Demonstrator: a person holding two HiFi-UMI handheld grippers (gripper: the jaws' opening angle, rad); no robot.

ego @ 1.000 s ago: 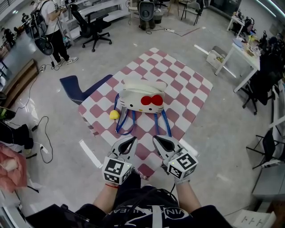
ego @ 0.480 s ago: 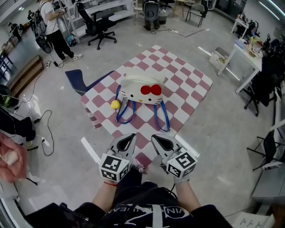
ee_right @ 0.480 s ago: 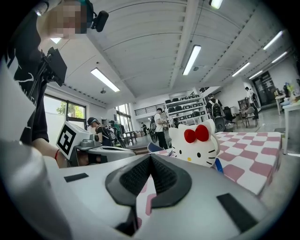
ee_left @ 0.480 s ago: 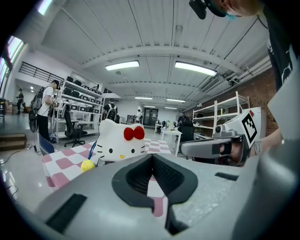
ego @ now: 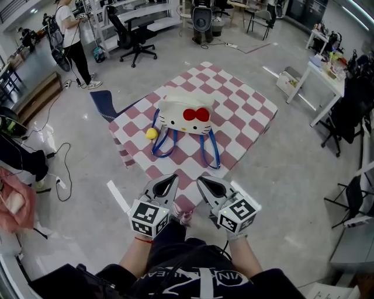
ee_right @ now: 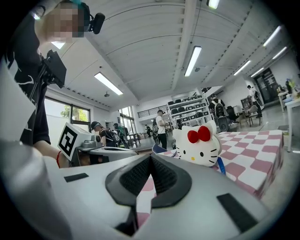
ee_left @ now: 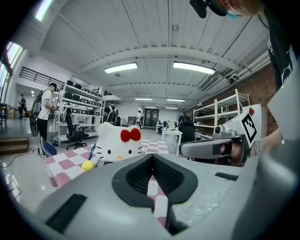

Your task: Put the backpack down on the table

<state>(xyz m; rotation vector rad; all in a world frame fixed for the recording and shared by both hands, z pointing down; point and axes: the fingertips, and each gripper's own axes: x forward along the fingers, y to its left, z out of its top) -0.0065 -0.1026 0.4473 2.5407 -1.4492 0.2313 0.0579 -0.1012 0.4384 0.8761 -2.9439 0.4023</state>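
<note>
A white cat-face backpack [ego: 181, 115] with a red bow and blue straps lies on the table [ego: 245, 111], which has a pink-and-white checked cloth. Beside it on the left is a small yellow ball [ego: 151, 134]. My left gripper [ego: 173, 178] and right gripper [ego: 200, 180] hover side by side over the table's near edge, short of the strap ends. Both are shut with nothing between the jaws. In the left gripper view the backpack [ee_left: 118, 142] stands beyond the shut left gripper [ee_left: 152, 157]. The right gripper view shows the backpack [ee_right: 199, 143] past the shut right gripper [ee_right: 150, 157].
A blue chair [ego: 105, 108] stands at the table's left corner. Further back are a black office chair [ego: 131, 38], a standing person [ego: 67, 35] and a fan [ego: 201, 17]. A white desk [ego: 318, 73] is on the right. Cables lie on the floor [ego: 58, 169] at the left.
The backpack lies unmoved on the table. Both grippers stay shut and sit slightly farther back from the strap ends than a second ago.
</note>
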